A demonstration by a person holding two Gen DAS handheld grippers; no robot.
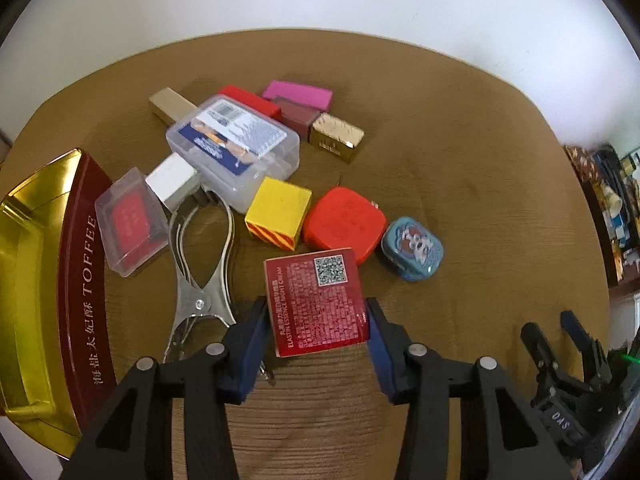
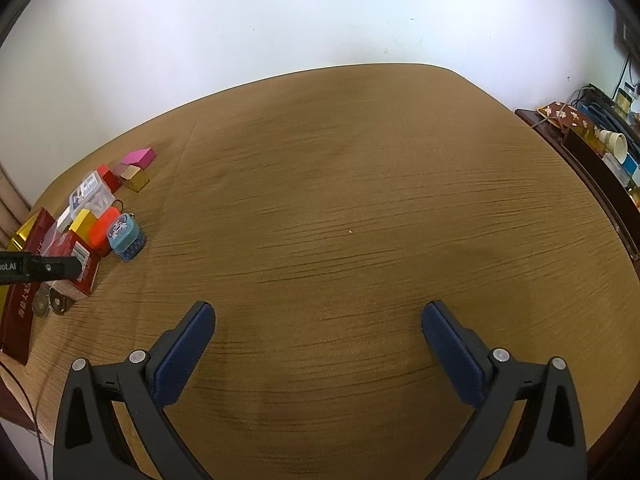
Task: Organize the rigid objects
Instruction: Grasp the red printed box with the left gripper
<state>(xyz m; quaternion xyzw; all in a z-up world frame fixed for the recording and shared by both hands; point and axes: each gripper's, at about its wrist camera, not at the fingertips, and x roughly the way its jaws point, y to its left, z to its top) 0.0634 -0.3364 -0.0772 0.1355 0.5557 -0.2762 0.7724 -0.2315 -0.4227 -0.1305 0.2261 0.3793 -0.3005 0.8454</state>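
While the left hand-held gripper (image 1: 316, 320) pinches the red box (image 1: 318, 300), only the right view shows the right hand-held gripper (image 2: 318, 320) spread over bare bench (image 2: 360, 200).

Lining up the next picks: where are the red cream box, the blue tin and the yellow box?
red cream box (image 1: 318, 300), left wrist view, printed top face.
blue tin (image 1: 412, 249), left wrist view, patterned lid.
yellow box (image 1: 280, 202), left wrist view, plain top face.

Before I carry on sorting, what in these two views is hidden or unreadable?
- Left wrist view: toffee tin cut off by the frame edge.
- Left wrist view: metal clip, lower end behind the left gripper.
- Right wrist view: red box partly behind that gripper's finger; pile too small.
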